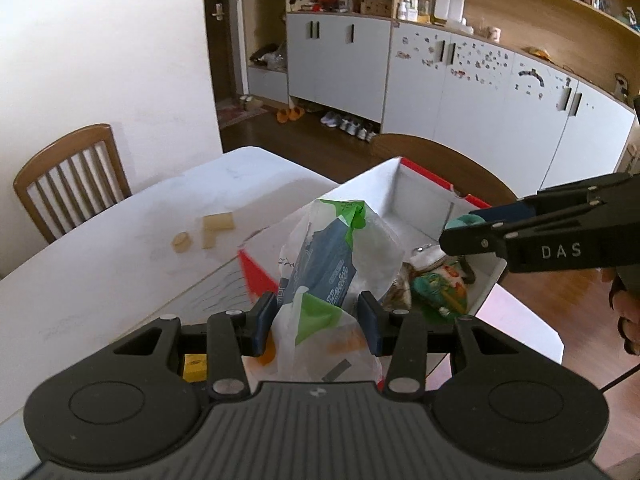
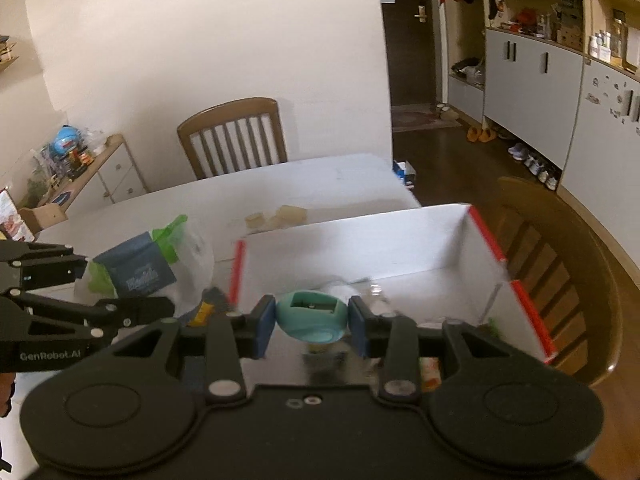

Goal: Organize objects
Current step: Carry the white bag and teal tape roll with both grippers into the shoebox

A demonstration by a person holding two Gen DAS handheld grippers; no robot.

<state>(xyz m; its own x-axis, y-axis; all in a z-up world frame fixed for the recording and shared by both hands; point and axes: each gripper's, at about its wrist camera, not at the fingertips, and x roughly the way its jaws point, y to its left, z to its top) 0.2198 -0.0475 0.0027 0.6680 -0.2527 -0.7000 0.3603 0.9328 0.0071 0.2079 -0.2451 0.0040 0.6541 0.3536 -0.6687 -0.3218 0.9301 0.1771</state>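
Note:
My left gripper (image 1: 318, 322) is shut on a white plastic bag (image 1: 352, 248) with green print that holds a dark blue packet (image 1: 324, 268); it hangs over the near corner of a white cardboard box (image 1: 420, 196) with red edges. From the right wrist view the same bag (image 2: 160, 264) shows at the left, still in the left gripper (image 2: 128, 284). My right gripper (image 2: 310, 324) is shut on a small teal plastic object (image 2: 310, 316) above the box (image 2: 360, 248). In the left wrist view the right gripper (image 1: 460, 228) comes in from the right with the teal object (image 1: 464, 222).
The box stands on a white table (image 1: 120, 264) and holds a green packet (image 1: 440, 288) and other small items. Pale yellow blocks (image 1: 204, 232) lie on the table. Wooden chairs (image 2: 232, 136) stand at the far side and beside the box (image 2: 560, 280). Cabinets (image 1: 460, 80) line the wall.

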